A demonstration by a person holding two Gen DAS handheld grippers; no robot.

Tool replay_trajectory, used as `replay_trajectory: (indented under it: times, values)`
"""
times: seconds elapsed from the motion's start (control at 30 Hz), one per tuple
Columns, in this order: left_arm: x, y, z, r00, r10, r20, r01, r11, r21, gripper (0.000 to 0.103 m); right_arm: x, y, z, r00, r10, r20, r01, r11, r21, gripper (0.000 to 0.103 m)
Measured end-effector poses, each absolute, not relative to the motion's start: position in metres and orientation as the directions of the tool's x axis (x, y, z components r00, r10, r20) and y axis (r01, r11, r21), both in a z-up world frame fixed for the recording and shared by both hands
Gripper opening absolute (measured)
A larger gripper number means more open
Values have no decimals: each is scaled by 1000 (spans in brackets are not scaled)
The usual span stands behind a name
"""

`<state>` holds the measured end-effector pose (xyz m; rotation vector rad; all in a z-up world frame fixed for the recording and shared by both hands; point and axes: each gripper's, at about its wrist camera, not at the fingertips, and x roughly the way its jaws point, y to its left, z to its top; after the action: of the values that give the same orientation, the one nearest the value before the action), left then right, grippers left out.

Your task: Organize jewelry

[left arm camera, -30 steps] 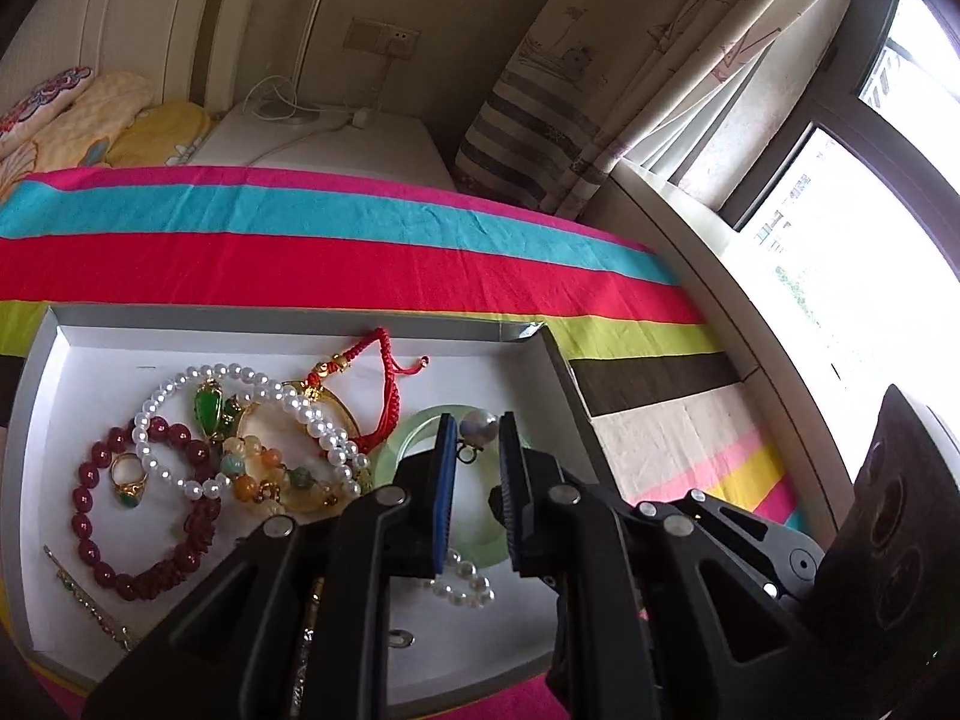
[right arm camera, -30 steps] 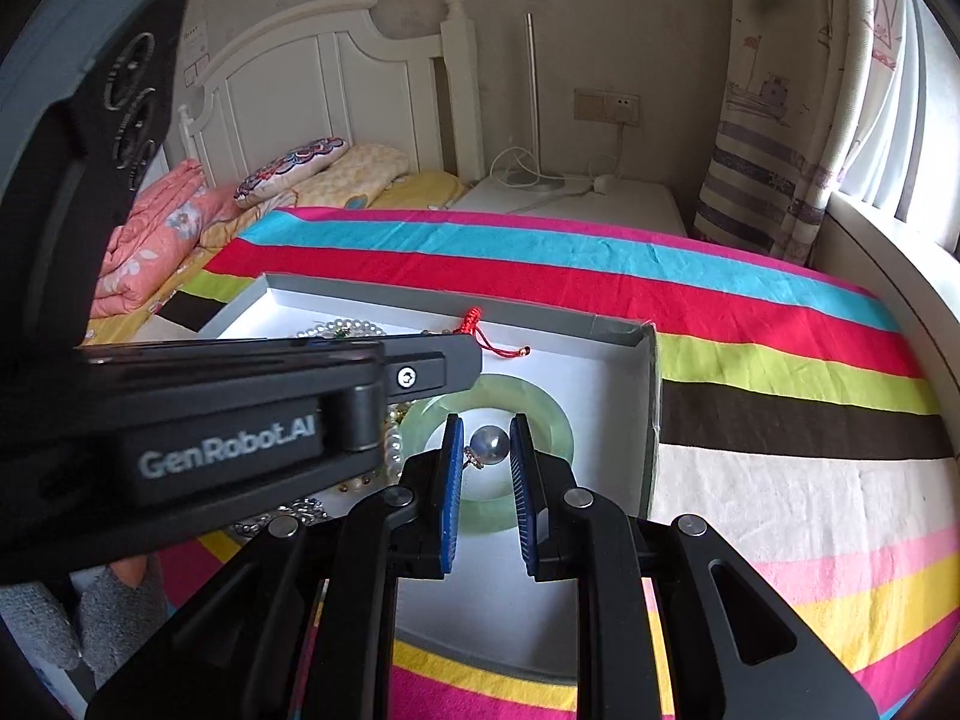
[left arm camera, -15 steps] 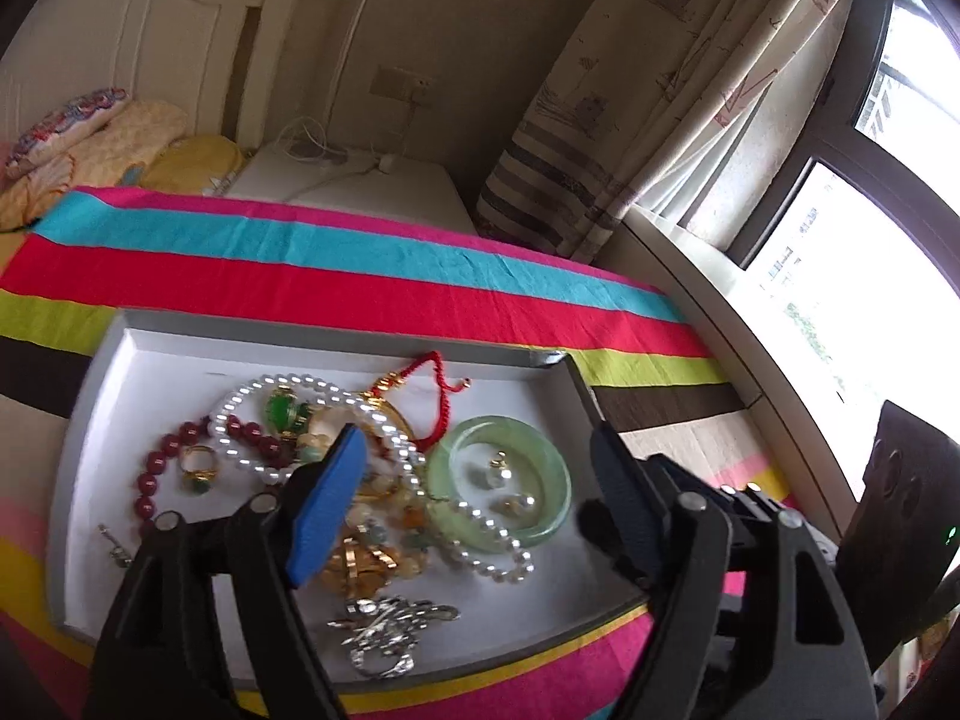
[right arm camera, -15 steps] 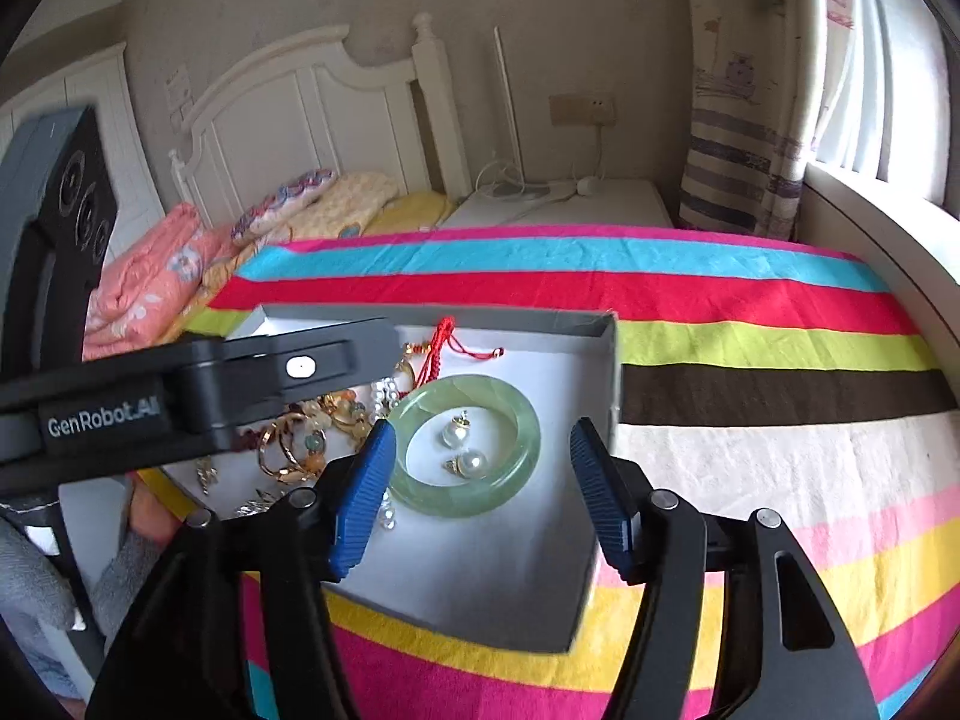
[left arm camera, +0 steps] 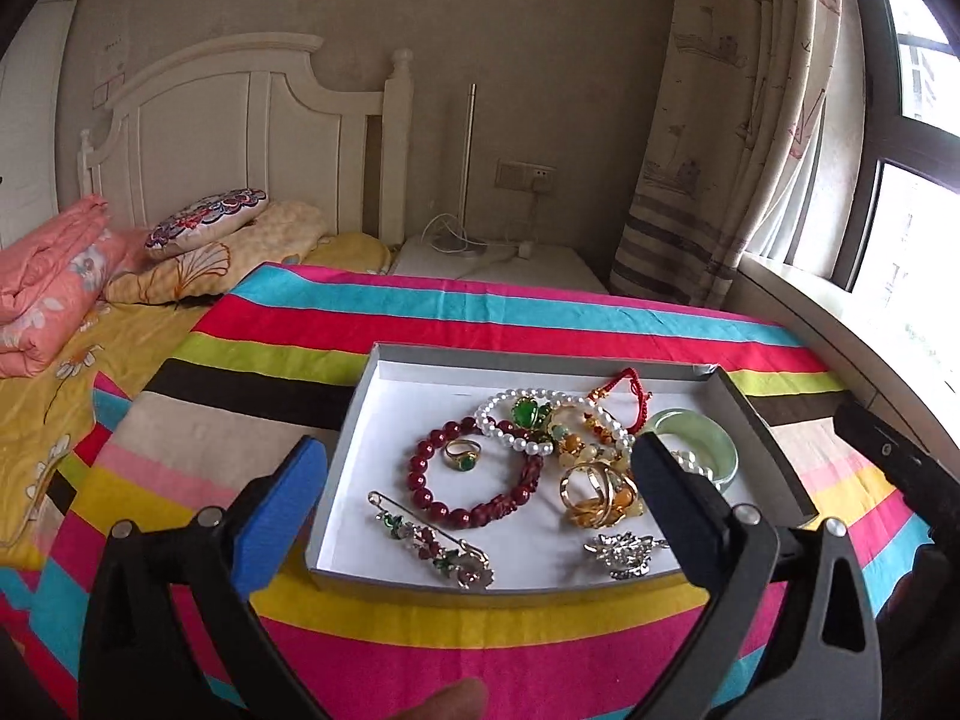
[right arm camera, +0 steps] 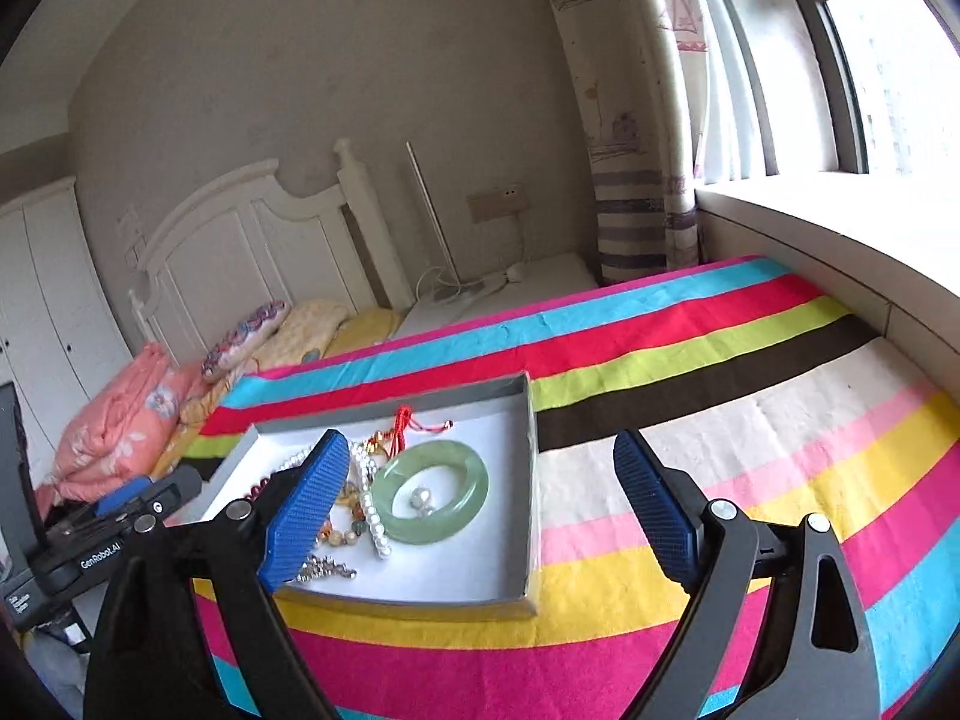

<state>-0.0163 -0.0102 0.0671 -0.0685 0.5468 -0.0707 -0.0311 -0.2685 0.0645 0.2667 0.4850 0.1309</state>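
Left gripper (left arm camera: 477, 480), right gripper (right arm camera: 480, 501) jaws wide, above tray (right arm camera: 531, 480) rim.

A home bedroom; white headboard (left arm camera: 252, 138), pillows (left arm camera: 207, 219), striped bedspread (left arm camera: 480, 312), curtained window (left arm camera: 738, 120).

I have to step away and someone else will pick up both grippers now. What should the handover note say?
Left gripper: open, holding nothing, above the box's near edge.
Right gripper: open, holding nothing.
Box sits on the striped bedspread.
Two pearl earrings lie inside the jade bangle.
Red bead bracelet, pearl strand, gold ring and brooches are piled loosely and need sorting.
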Motion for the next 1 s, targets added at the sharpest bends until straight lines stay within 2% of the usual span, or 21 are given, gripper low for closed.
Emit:
replay_trajectory:
  times: [0.13, 0.23, 0.47, 1.0]
  values:
    - [-23, -10, 70, 867, -94, -490, 58, 994, -89, 101, -32, -251, 59, 859, 144, -492, -50, 979, 199, 87]
    - [-22, -9, 65, 857, -60, -512, 28, 997, -69, 101, -30, -231, 53, 829, 141, -541, -79, 988, 136, 87]
    - [-23, -6, 63, 855, -43, -517, 11, 998, -64, 101, -36, -202, 53, 836, 76, -543, -91, 996, -1, 87]
    - [-25, -18, 59, 856, -19, -517, 28, 1000, 8, 101, -31, -198, 51, 828, 34, -559, -69, 997, -42, 87]
